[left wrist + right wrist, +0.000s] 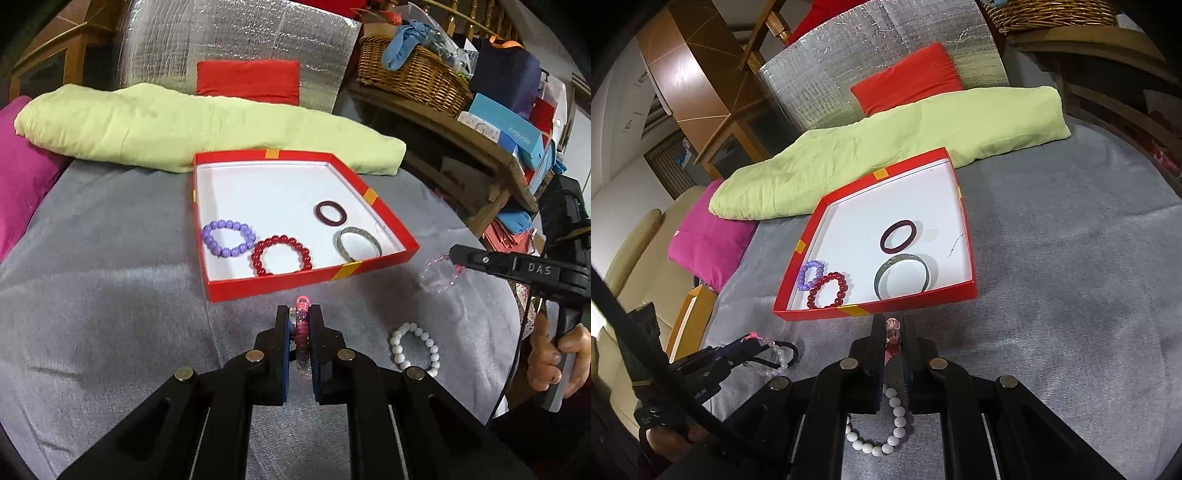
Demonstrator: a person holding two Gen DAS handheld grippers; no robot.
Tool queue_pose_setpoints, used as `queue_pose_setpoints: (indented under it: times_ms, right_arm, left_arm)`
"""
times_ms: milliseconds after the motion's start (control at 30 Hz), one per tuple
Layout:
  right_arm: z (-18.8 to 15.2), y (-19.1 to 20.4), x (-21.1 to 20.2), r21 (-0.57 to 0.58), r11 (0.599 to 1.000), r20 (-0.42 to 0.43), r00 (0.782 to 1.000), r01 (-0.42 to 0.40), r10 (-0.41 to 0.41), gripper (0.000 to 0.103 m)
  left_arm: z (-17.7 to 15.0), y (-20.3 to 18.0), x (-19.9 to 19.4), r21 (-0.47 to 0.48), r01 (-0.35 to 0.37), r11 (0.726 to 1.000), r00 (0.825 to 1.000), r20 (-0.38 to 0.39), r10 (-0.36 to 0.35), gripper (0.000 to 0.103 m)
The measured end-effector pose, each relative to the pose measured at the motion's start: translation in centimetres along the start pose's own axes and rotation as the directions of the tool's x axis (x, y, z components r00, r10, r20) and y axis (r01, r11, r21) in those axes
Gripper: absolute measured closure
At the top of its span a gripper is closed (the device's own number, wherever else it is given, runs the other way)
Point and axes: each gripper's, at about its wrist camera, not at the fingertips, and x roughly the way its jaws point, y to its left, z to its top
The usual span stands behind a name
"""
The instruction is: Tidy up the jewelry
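A red box (277, 286) with a white floor lies on the grey cloth and holds a purple bead bracelet (228, 238), a red bead bracelet (281, 254), a dark maroon ring (331, 213) and a silver bangle (360, 243). My left gripper (300, 325) is shut on a pink bead bracelet (301, 332), just in front of the box. My right gripper (893, 332) is shut on a clear pink bracelet (893, 328); it also shows blurred in the left wrist view (441, 273), right of the box. A white bead bracelet (415, 349) lies on the cloth, also under my right gripper (886, 439).
A rolled light-green cloth (184, 129) lies behind the box, with a red cushion (248, 81) and silver foil mat (240, 44) beyond. A magenta cushion (18, 166) is at the left. A wooden shelf with a wicker basket (410, 74) and boxes stands at the right.
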Motion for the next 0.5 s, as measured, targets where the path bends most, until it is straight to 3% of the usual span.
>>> queue_pose_setpoints:
  times_ms: [300,500]
  right_arm:
    - [0.5,-1.5,-0.7,0.032,0.999,0.019,1.0,-0.02,0.019,0.095]
    - [0.5,-2.1,-0.4,0.074,0.995,0.008,0.998,-0.061,0.06,0.095]
  left_arm:
    - [0.5,0.0,-0.9,-0.012,0.014,1.0,0.999,0.031,-0.014,0.093]
    - [0.6,2.0,-2.6,-0.047,0.009,0.999,0.998,0.058,-0.006,0.093]
